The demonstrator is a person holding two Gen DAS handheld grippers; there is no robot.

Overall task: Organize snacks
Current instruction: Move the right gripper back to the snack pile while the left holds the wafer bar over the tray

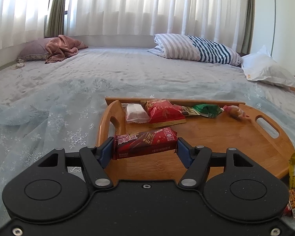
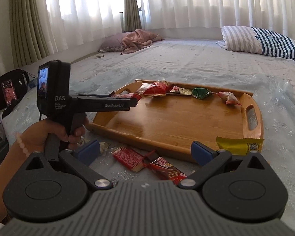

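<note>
Firmly, left claw (image 1: 145,149) pinches glossy red wafer bar (image 1: 145,143) over bamboo tray (image 1: 216,137).

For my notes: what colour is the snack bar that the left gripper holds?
Dark red, with white lettering: the snack bar in the left gripper. Left wrist view shows it best.

Looking low and close over the bed (image 1: 127,74) toward the curtains (image 2: 186,4), sharing the wooden tray (image 1: 216,137) (image 2: 167,122).
</note>
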